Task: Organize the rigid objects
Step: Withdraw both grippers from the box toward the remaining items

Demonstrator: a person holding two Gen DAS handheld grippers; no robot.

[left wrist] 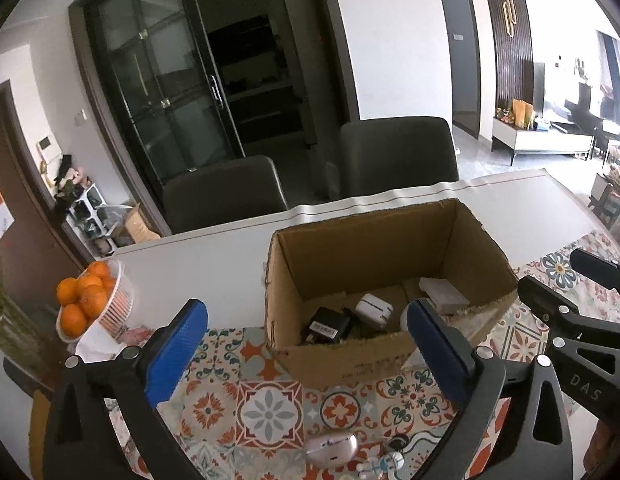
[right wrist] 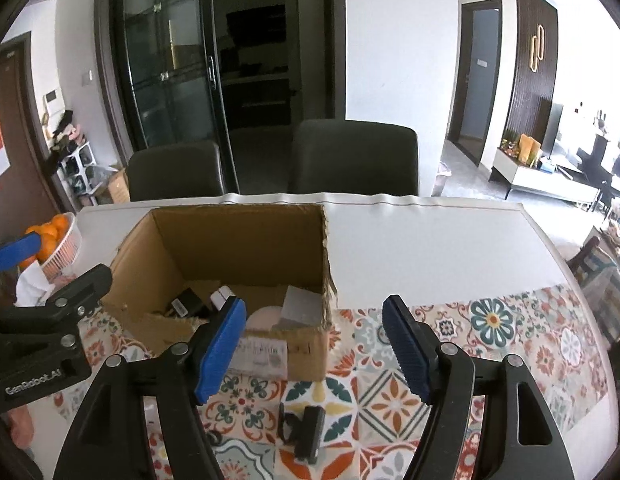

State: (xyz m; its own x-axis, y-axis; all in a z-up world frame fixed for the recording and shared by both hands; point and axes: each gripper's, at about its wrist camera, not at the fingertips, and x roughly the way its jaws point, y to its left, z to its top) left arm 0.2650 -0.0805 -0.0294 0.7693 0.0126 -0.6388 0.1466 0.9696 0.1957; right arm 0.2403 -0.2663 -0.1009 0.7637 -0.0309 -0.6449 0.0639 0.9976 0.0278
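The right gripper (right wrist: 315,344) stood spread and empty, as did the left gripper (left wrist: 308,346). Below the right fingers, at lower centre of the right wrist view, lay a black rectangular object (right wrist: 308,432), long axis running roughly up the frame. Beneath the left, a pinkish case (left wrist: 329,446) and small figurine (left wrist: 383,462). Beyond both sat the cardboard box (right wrist: 270,360), already holding several items. Each hand seemed nearer its own piece.
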